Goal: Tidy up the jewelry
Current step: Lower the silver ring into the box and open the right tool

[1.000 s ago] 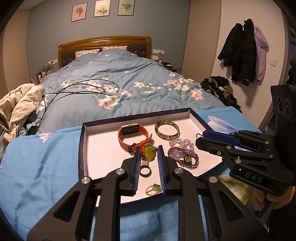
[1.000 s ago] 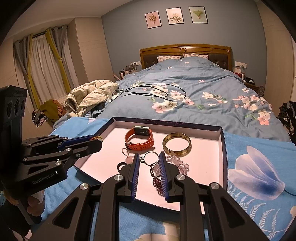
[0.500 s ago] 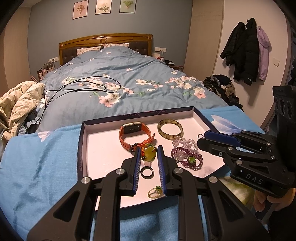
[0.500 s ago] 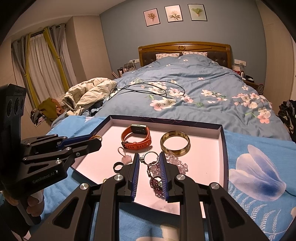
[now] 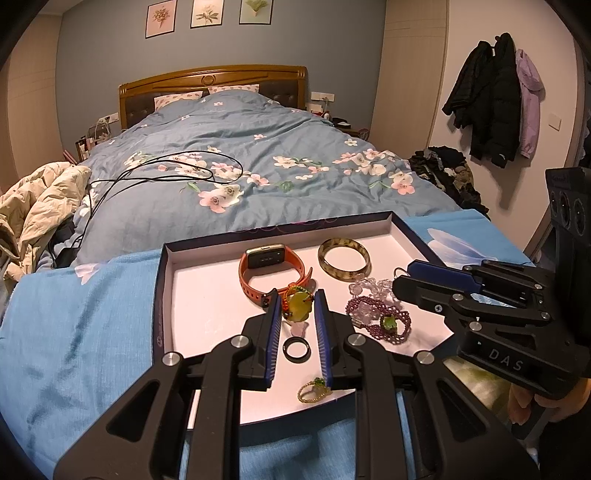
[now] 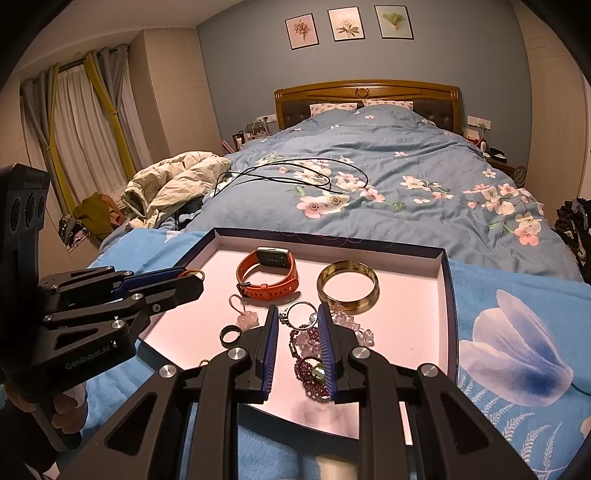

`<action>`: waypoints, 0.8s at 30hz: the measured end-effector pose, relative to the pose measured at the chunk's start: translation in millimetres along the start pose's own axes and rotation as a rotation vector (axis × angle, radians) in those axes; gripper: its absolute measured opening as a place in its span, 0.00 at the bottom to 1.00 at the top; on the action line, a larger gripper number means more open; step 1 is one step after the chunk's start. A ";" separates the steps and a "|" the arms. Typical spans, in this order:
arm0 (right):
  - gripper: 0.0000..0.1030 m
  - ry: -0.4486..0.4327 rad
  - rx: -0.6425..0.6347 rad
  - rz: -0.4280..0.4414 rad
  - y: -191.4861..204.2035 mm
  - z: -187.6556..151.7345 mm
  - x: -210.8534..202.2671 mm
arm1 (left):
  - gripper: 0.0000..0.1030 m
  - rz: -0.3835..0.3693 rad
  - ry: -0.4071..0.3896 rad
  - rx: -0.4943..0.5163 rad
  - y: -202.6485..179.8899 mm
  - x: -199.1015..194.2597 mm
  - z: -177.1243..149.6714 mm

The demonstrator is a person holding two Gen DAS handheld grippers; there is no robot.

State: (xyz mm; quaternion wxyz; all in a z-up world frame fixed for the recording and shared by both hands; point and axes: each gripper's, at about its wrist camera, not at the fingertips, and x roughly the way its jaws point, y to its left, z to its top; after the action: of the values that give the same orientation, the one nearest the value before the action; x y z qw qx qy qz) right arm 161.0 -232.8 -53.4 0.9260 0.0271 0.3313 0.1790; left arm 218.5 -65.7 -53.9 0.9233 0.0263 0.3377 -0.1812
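The yellow pendant [image 5: 297, 307] with its orange-green cord is pinched between the pads of the left gripper [image 5: 295, 306], above the pink-lined tray [image 5: 207, 295]. The right gripper [image 6: 297, 325] holds a silver ring [image 6: 301, 314] (jaws closed on it). In the tray lie an orange watch [image 5: 271, 267], a bangle [image 5: 344, 254], a black ring [image 5: 296, 348].

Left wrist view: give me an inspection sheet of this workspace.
Surface: pink-lined tray on blue blanket.
Job's things: orange watch, bangle, purple bead bracelet and black ring in the tray.
Clutter: cream jacket beside the bed.
Grippers: left gripper shut on yellow pendant; right gripper shut on silver ring.
Cables: black cable looped on the bed.
Surroundings: coats hanging on the wall, framed prints.
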 end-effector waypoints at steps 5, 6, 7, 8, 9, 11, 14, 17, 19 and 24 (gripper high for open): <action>0.19 0.002 0.004 -0.002 -1.8 -0.6 1.3 | 0.18 -0.003 0.007 -0.006 2.3 4.8 1.6; 0.19 0.003 0.004 -0.004 -2.8 -1.5 1.3 | 0.18 0.000 0.009 -0.004 3.5 5.5 1.1; 0.19 0.004 0.003 -0.007 -3.9 -2.7 1.7 | 0.18 -0.002 0.008 -0.005 2.4 4.8 1.8; 0.19 0.007 0.003 -0.008 -5.1 -4.0 3.1 | 0.18 -0.004 0.008 -0.006 2.2 4.9 1.9; 0.19 0.010 0.003 -0.008 -4.4 -1.6 6.1 | 0.18 -0.002 0.010 -0.005 2.9 5.8 2.0; 0.19 0.014 0.002 -0.011 -6.4 -1.2 10.0 | 0.18 -0.003 0.010 -0.004 2.7 6.1 2.4; 0.19 0.020 0.005 -0.012 -6.5 0.9 12.9 | 0.18 -0.001 0.014 -0.005 2.6 8.1 2.5; 0.19 0.024 0.007 -0.014 -7.1 0.6 13.6 | 0.18 0.001 0.015 -0.007 4.5 8.7 2.0; 0.19 0.027 0.009 -0.014 -7.6 0.2 14.0 | 0.18 0.002 0.017 -0.008 4.3 10.3 2.1; 0.19 0.028 0.008 -0.017 -8.7 -0.9 13.8 | 0.18 0.006 0.021 -0.009 8.6 12.7 0.7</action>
State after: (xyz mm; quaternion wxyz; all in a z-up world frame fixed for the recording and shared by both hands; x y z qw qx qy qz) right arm 173.0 -236.2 -63.9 0.9227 0.0256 0.3451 0.1700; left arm 231.0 -61.9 -62.0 0.9204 0.0250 0.3479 -0.1766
